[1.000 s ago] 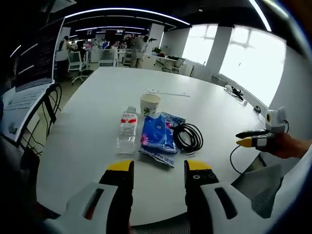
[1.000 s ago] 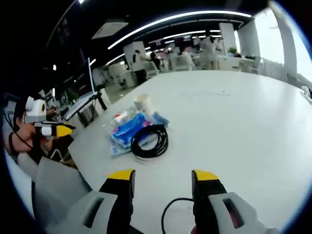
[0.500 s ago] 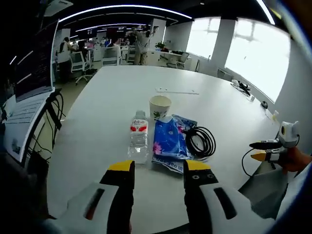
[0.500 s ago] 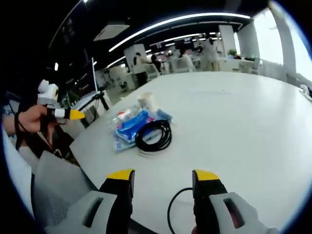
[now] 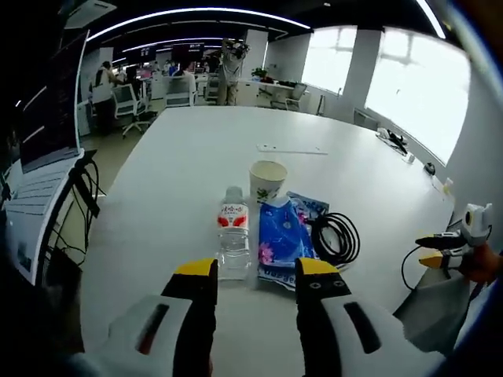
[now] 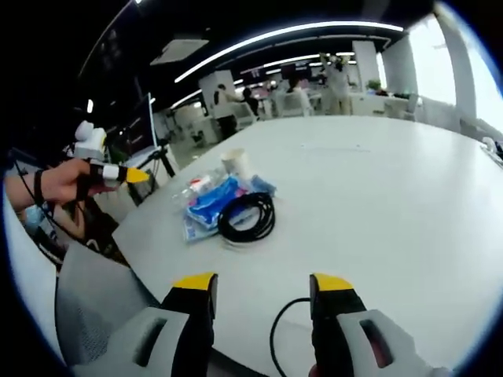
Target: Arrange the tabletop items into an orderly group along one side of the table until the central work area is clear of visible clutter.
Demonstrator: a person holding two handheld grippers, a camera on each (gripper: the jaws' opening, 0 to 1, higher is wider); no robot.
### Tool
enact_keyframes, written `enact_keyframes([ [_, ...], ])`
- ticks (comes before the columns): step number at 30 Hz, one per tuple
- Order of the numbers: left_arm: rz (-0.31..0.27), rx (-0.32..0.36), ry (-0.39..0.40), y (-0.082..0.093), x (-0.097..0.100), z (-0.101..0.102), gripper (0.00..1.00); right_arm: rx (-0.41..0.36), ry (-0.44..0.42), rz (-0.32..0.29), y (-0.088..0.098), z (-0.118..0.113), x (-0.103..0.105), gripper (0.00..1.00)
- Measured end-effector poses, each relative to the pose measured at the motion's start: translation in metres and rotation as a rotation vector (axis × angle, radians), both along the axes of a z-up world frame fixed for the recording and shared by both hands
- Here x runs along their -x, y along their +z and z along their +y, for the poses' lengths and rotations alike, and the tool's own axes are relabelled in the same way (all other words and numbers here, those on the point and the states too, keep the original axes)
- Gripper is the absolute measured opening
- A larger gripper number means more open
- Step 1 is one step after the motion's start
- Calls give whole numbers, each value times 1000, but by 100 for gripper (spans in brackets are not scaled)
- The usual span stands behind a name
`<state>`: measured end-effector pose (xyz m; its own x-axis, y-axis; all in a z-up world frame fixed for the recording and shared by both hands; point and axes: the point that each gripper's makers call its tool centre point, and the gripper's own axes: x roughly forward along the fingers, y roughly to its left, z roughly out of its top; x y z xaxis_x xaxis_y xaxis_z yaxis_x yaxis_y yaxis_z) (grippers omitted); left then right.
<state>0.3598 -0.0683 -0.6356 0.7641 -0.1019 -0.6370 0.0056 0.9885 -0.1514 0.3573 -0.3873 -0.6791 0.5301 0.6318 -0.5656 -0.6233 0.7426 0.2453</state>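
Note:
On the white table [image 5: 173,157] stands a group of items: a clear water bottle [image 5: 233,236] with a red label, a paper cup [image 5: 267,181], a blue flowered packet [image 5: 281,242] and a coiled black cable [image 5: 336,238]. My left gripper [image 5: 255,271] is open and holds nothing, just short of the bottle and packet. My right gripper [image 6: 263,284] is open too, a good way from the cable coil [image 6: 247,217], the packet [image 6: 211,203], the bottle [image 6: 196,187] and the cup [image 6: 233,162]. A hand holds the left gripper [image 6: 118,174] beyond the table's edge.
A thin black lead [image 6: 283,330] runs on the table between my right jaws. A pale strip [image 5: 292,148] lies further up the table, and small objects [image 5: 393,145] sit at its window side. A grey chair [image 6: 94,306] stands by the near edge. An office with people lies behind.
The left gripper view has swung round and come closer to the group. In the right gripper view the left gripper has risen and moved toward the table. The items lie as before.

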Motion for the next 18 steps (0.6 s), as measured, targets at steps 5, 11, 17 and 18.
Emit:
enact_keyframes([
  [5,25,2,41,-9,-6,12,37,-4,-5,20,-3,0,0,48],
  [11,43,3,48,-16,-11,19,37,-23,-25,26,-2,-2,-1,48],
  [17,53,31,66,-20,-13,18,37,-42,-39,35,-3,-3,-2,48],
  [18,55,36,65,-21,-13,17,37,-42,-35,37,-3,-2,-2,48],
])
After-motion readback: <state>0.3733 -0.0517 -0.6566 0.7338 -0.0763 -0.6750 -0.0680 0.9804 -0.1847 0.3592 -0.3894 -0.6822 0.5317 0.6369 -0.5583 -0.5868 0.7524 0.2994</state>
